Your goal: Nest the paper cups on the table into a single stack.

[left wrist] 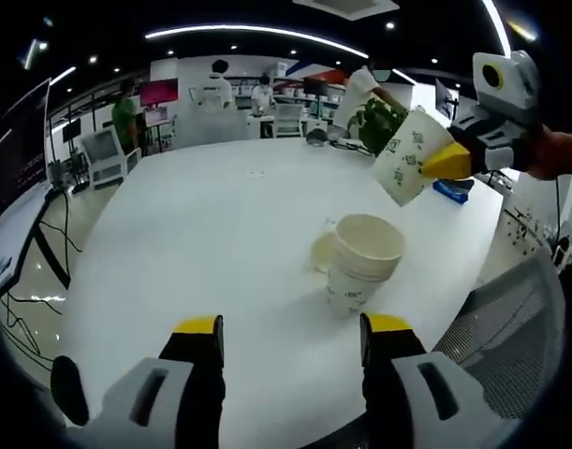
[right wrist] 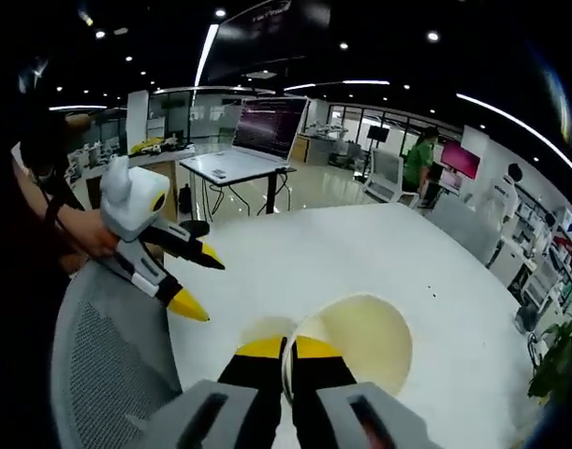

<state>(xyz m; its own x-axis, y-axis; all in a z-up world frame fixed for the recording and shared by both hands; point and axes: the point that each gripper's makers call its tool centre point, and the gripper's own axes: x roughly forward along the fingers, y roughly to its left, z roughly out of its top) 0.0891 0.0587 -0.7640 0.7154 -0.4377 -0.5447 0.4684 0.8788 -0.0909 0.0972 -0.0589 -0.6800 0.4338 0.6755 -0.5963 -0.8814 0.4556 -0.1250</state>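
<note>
A stack of white paper cups (left wrist: 360, 267) stands on the white table (left wrist: 211, 224), a little ahead of my left gripper (left wrist: 293, 332), whose jaws are open with nothing between them. Above and to the right of the stack, my right gripper (left wrist: 447, 164) holds a single printed paper cup (left wrist: 407, 154) tilted in the air. In the right gripper view, my right gripper (right wrist: 287, 351) is shut on that cup's rim, with the cup's pale inside (right wrist: 360, 341) facing the camera. The left gripper (right wrist: 201, 282) shows at the left, held by a hand.
A pale round piece (left wrist: 321, 253) lies flat against the stack's left side. A grey mesh chair (left wrist: 510, 318) stands at the table's near edge. A blue object (left wrist: 451, 190) and a green plant (left wrist: 379, 117) are at the far right. People stand at desks behind.
</note>
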